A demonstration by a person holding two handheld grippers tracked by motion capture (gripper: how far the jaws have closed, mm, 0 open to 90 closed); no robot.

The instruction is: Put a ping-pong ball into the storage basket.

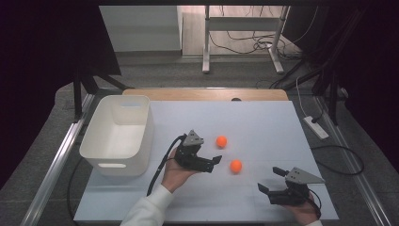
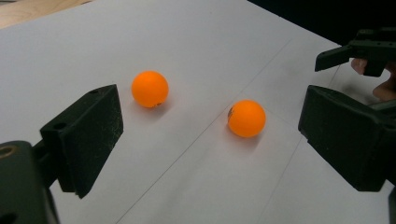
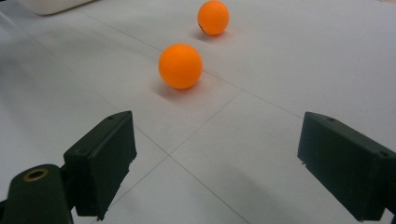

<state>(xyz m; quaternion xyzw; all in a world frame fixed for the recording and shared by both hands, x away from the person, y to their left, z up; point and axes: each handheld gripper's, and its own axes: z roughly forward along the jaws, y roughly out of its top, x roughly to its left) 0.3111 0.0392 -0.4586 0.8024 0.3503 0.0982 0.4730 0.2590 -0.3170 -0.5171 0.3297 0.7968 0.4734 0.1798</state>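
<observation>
- The work in hand seems to be picking up two orange balls from the white table [image 1: 263, 117] and, I judge, putting them into the white bin [image 1: 117, 134] that stands at the left side of the table.
- The farther ball [image 1: 221, 141] lies near the middle of the table. The nearer ball [image 1: 236, 165] lies a little to its right and closer to the person. The two balls are near each other but apart.
- The left tongs [image 1: 211, 163] are wide open and hold nothing. They point toward the balls from the left, and the nearer ball is just beside their tips.
- In the left gripper view both balls lie ahead between the open jaws, the farther ball [image 2: 149, 88] to the left and the nearer ball [image 2: 246, 118] to the right.
- The right tongs [image 1: 272, 180] are also wide open and empty. They stay low near the right front corner of the table, well apart from the bin.
- In the right gripper view the nearer ball [image 3: 180, 66] lies ahead of the jaws and is not yet between them.
- I judge that the step is the approach, before any grasp.
- The next move calls for bringing one ball fully between the pads and closing gently at its middle, because a round and light ball can roll away or slip out.
</observation>
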